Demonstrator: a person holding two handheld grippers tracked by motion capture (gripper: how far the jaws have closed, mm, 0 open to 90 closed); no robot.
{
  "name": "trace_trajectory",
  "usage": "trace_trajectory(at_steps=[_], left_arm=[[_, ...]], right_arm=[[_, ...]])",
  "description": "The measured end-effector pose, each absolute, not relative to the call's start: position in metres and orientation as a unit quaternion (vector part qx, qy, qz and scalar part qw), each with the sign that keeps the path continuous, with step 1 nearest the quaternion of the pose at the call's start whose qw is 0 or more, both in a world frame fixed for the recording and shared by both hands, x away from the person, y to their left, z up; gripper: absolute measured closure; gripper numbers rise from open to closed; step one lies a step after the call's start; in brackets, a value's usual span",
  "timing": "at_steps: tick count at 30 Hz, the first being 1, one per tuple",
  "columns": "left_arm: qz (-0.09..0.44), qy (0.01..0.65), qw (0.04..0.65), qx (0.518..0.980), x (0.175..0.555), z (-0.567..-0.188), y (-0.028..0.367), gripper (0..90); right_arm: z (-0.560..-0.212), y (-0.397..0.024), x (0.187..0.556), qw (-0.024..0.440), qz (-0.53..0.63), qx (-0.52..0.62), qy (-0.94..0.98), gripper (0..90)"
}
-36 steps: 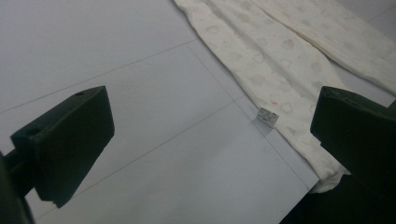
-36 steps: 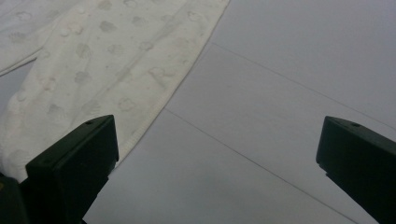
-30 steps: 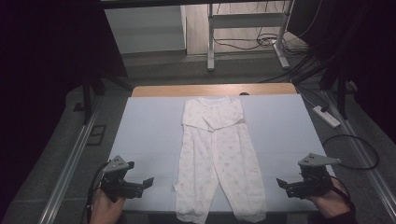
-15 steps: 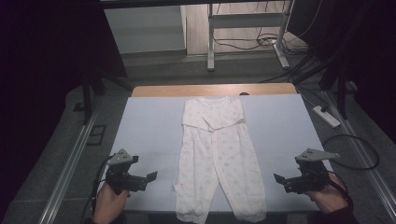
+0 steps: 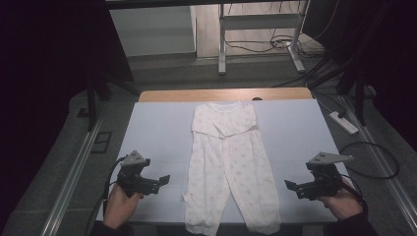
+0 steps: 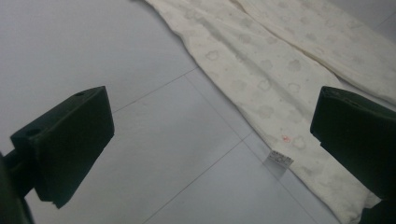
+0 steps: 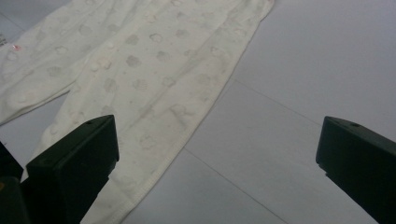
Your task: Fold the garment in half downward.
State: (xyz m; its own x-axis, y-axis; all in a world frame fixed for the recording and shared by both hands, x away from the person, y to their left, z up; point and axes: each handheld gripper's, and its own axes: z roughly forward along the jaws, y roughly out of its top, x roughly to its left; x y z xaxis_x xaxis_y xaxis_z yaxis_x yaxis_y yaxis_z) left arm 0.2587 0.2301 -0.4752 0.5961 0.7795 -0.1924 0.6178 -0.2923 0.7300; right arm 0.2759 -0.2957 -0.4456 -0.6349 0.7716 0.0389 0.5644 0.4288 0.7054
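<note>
Romper (image 5: pixel 227 167) centered; open claws flank, (image 5: pixel 164 179) left, (image 5: pixel 290 186) right.

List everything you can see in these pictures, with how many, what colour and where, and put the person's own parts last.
Baby sleepsuit: one, cream with a faint print, laid flat down the middle of the table, legs toward the person.
Label: one, white, on the sleepsuit's edge in the left gripper view.
Table: one, pale grey top with a wooden strip along the far edge.
Power strip: one, white, on the floor right of the table.
Cables: several, dark, on the floor beyond the table.
Left hand-held gripper: one, black, jaws open, near left of the sleepsuit.
Right hand-held gripper: one, black, jaws open, near right of the sleepsuit.
Hands: two, at the table's near edge.
</note>
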Motion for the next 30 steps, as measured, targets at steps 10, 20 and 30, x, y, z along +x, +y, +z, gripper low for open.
trace_trajectory(at_steps=[10, 20, 30], left_arm=[[0.089, 0.435, 0.396, 0.804, 0.276, -0.473, 0.222, 0.0], [0.082, 0.419, 0.375, 0.823, 0.291, -0.479, 0.21, 0.0], [0.079, 0.421, 0.386, 0.817, 0.304, -0.475, 0.207, 0.0]], right_arm=[[-0.445, -0.288, 0.287, 0.14, 0.353, 0.391, 0.839, 0.0], [-0.442, -0.283, 0.295, 0.133, 0.357, 0.388, 0.839, 0.0], [-0.439, -0.271, 0.309, 0.131, 0.352, 0.382, 0.844, 0.0]])
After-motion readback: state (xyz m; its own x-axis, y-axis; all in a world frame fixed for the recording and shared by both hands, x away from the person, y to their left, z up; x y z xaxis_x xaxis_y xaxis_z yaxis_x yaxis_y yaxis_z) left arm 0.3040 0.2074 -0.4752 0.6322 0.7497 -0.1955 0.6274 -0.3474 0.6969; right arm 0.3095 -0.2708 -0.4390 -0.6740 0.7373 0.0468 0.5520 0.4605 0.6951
